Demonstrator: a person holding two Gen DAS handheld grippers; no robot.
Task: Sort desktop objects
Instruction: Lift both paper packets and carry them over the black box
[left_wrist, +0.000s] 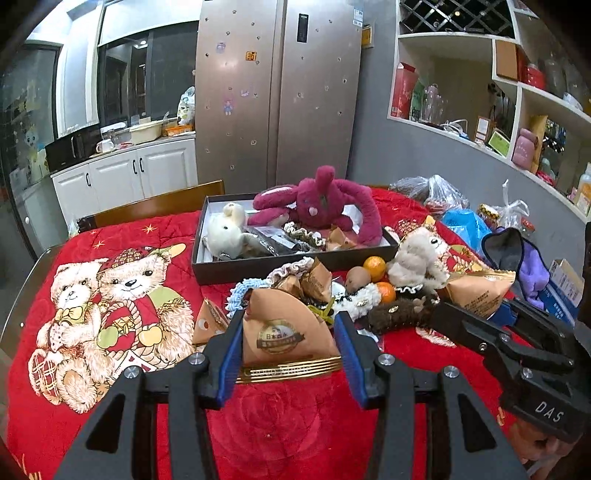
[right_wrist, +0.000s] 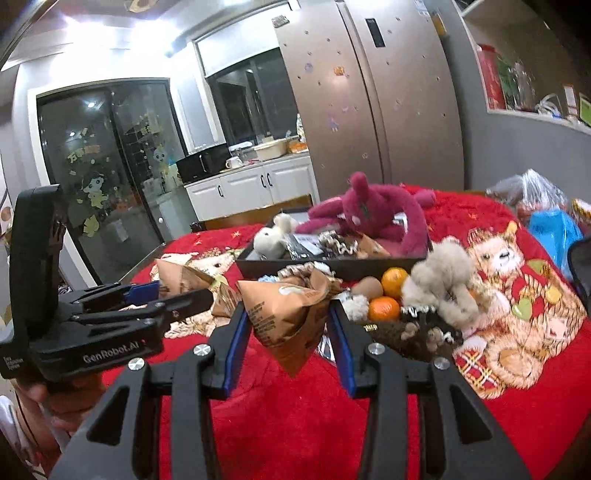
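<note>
A kitchen bench (left_wrist: 288, 417) draped in red is shown. Each claw, left (left_wrist: 289, 345) and right (right_wrist: 286, 325), is clamped on a light, crinkly paper packet (left_wrist: 284, 332) (right_wrist: 286, 314), best held mid-body; the box (left_wrist: 258, 264) lies at twelve o'clock.

Steel fridge (left_wrist: 277, 92), white cabinets (left_wrist: 125, 177), grey wall (left_wrist: 424, 155), dark windows (right_wrist: 110, 166)

The red cloth (left_wrist: 280, 417) looks soft, quilted and faintly sheeny, and the magenta rabbit (left_wrist: 325, 206) on it is matt plush. The snack packet (right_wrist: 288, 314) looks like crinkled brown paper, and the fridge (left_wrist: 277, 92) is brushed, glossy metal.
</note>
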